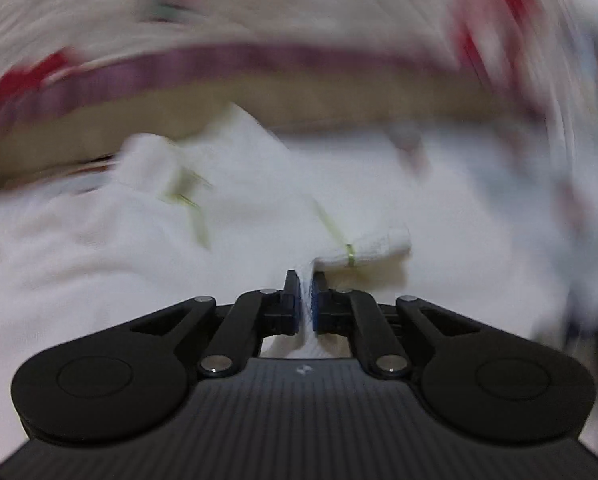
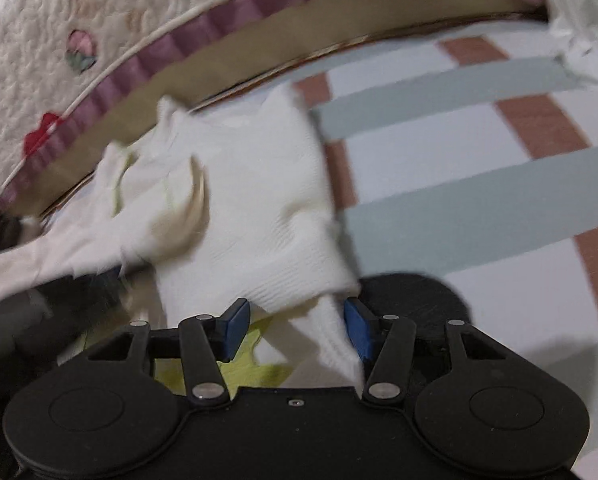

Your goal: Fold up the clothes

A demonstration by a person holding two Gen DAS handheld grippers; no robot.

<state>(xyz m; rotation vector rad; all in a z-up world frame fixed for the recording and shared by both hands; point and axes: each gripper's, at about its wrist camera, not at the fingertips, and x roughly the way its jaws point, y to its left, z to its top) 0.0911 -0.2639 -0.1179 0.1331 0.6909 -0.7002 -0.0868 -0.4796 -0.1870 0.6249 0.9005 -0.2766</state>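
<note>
White knit was pinched between the nearly closed pads of my left gripper (image 1: 306, 300); my right gripper (image 2: 297, 330) stood wide, cloth between its pads, gripping nothing. With one hold only, the white garment (image 2: 255, 200) could slide or bunch. It lay on the checked sheet (image 2: 479, 184), long axis running, as far as blur allowed, toward the quilt (image 2: 79, 40).
</note>
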